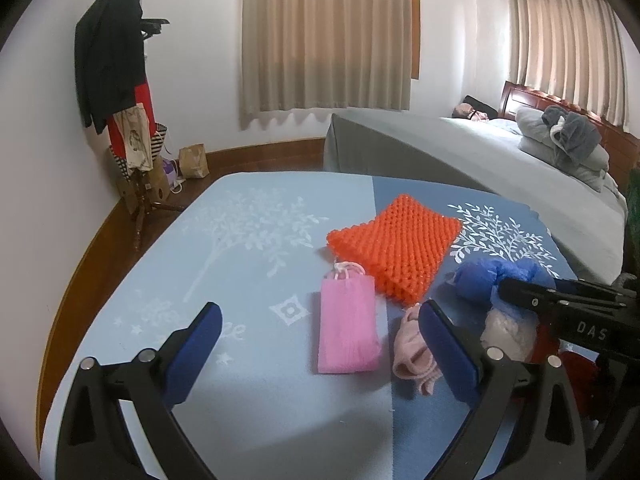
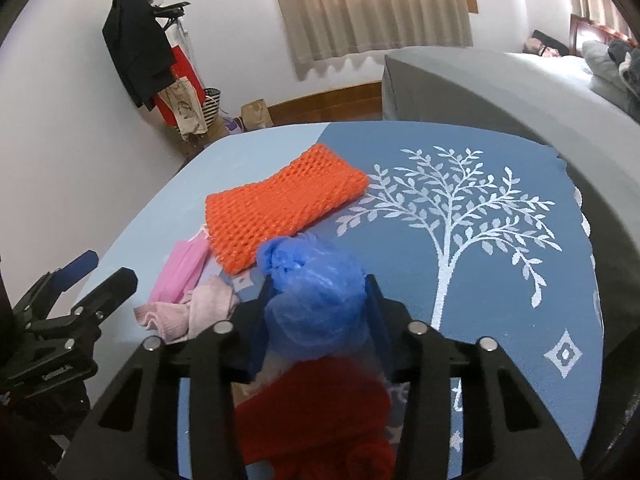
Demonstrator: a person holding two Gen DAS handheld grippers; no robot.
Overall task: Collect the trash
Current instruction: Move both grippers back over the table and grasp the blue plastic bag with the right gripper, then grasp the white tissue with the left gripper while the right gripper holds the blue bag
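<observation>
On the blue leaf-printed bench, the orange foam net lies beyond the crumpled blue plastic bag, which the right tongs pinch. Left tongs gape wide around the pink pouch.

Blue tree-print tabletop carries orange foam net, pink bag beside it, pale pink cloth, crumpled blue plastic bag, red item.
</observation>
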